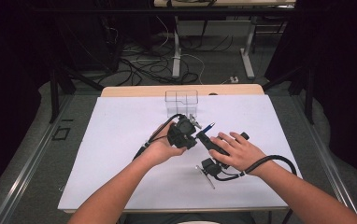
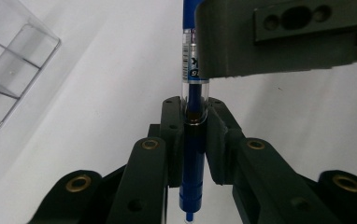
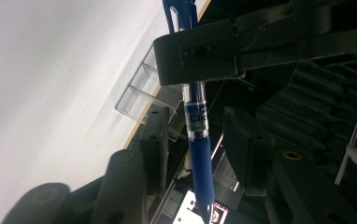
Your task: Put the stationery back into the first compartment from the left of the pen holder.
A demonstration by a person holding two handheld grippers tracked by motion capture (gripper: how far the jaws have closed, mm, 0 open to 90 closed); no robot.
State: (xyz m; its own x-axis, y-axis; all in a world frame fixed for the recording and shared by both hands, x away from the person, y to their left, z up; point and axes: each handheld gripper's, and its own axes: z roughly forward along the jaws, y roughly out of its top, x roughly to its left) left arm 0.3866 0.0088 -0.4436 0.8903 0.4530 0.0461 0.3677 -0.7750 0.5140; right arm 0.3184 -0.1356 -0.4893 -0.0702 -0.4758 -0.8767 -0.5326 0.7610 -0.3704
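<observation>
One blue click pen (image 2: pixel 194 140), one grey pen (image 1: pixel 206 176), one clear plastic compartment box (image 1: pixel 182 102), two black grippers.

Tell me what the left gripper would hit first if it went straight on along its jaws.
Most likely the right gripper's finger, which hangs just ahead beside the blue pen that the left gripper clamps. The clear box lies off to the side.
</observation>
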